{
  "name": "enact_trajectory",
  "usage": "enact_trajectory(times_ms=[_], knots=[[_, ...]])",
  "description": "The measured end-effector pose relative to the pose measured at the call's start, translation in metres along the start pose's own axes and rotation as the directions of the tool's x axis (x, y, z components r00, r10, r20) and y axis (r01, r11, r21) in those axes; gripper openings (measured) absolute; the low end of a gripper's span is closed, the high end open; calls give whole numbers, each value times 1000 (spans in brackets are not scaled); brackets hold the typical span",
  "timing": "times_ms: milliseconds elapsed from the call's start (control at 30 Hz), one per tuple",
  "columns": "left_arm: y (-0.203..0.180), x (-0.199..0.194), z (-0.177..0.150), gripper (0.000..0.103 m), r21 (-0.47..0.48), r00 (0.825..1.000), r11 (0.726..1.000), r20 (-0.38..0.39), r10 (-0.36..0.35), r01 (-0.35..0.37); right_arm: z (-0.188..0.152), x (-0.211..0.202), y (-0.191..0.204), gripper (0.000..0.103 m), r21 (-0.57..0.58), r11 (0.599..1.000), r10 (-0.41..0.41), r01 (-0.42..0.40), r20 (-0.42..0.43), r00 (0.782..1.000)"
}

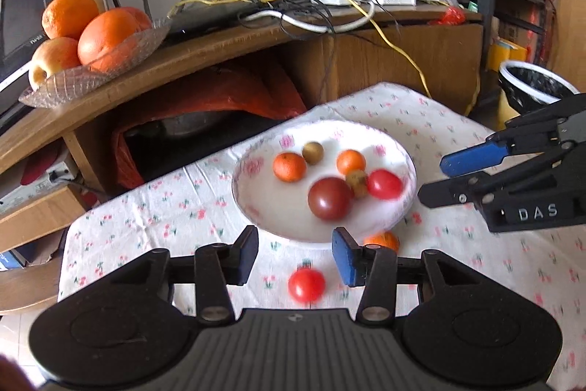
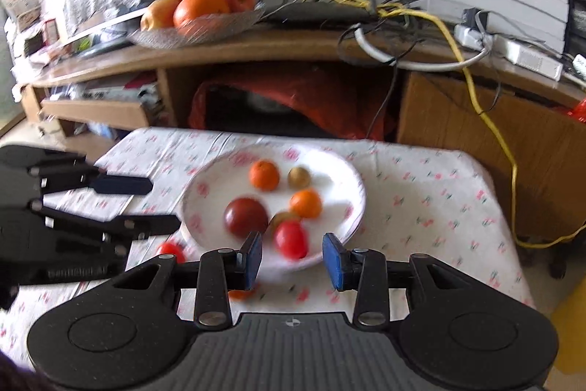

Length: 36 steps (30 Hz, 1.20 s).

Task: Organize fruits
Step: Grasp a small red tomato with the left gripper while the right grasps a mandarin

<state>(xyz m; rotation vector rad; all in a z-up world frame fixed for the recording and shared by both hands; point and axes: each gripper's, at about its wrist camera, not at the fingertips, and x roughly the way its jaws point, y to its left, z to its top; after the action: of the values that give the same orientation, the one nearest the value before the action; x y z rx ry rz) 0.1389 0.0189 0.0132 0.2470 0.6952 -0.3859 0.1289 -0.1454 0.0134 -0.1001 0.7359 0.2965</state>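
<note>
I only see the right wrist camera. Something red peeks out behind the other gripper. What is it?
Observer: A whole red tomato on the cloth, just outside the plate.
Child: Is the left gripper near it?
Observer: Yes. The left gripper is open, and the tomato shows in the gap between its fingers.
Child: And the orange bit low in my view?
Observer: A small orange on the cloth, right beside the plate's rim.

Glossy ceramic plate [image 1: 252, 207] on matt floral cloth [image 1: 154, 207].
</note>
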Motion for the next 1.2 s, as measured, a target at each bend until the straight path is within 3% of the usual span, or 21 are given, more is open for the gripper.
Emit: enact_trajectory(times_ms=[300, 600, 767, 833, 967, 1200], knots=[[6, 1, -29, 53, 26, 996, 999, -73, -41, 43, -21, 21, 25, 34, -52, 995, 78, -84, -107, 991], [2, 31, -28, 53, 19, 994, 998, -87, -65, 67, -24, 46, 33, 35, -54, 991, 116, -123, -119, 986], [0, 41, -30, 52, 17, 994, 998, -96, -58, 60, -23, 51, 31, 34, -70, 989, 121, -130, -120, 985], [0, 41, -30, 48, 5, 993, 998, -96, -67, 68, -24, 52, 30, 26, -77, 989, 115, -125, -123, 986], [-5, 40, -28, 36, 13, 995, 999, -90, -50, 52, -23, 50, 32, 24, -89, 989, 103, -115, -129, 986], [-10, 23, -30, 35, 2, 989, 995, -106, -100, 101, -32, 27, 25, 23, -74, 995, 59, -71, -159, 986]])
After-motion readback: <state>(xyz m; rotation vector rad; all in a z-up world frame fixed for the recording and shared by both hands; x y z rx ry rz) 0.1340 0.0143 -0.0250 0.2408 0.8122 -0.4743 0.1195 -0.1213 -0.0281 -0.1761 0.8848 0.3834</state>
